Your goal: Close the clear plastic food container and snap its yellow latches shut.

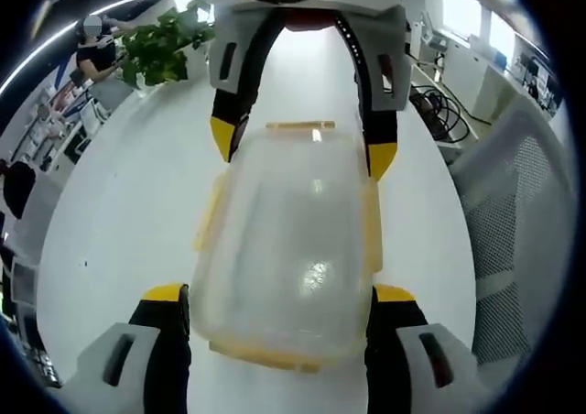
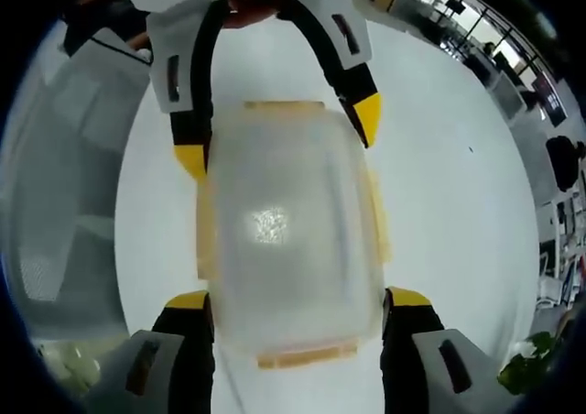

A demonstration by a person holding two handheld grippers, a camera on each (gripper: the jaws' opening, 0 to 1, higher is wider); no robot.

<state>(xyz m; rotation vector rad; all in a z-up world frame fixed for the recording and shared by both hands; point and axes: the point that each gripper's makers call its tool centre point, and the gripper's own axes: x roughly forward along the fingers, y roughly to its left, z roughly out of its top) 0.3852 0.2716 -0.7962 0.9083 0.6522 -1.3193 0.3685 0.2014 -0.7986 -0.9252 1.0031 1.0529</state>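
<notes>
A clear plastic food container [image 1: 293, 249] lies on the white table [image 1: 119, 203] with its lid on top. Yellow latches [image 1: 209, 217] line its edges, and the side ones flare slightly outward. My left gripper [image 1: 279, 293] is open, its yellow-tipped jaws straddling the container's near end close to the walls. My right gripper [image 1: 301, 148] comes from the opposite side and straddles the far end. In the right gripper view the container [image 2: 288, 231] sits between the open right gripper [image 2: 298, 298] and the left gripper [image 2: 279, 139]. I cannot tell whether any jaw touches the container.
A leafy green plant [image 1: 160, 48] stands at the table's far left, with a person seated behind it. A grey mesh chair [image 1: 522, 203] stands beside the table, and cables [image 1: 439, 112] lie near its edge. The same chair [image 2: 64, 157] appears in the right gripper view.
</notes>
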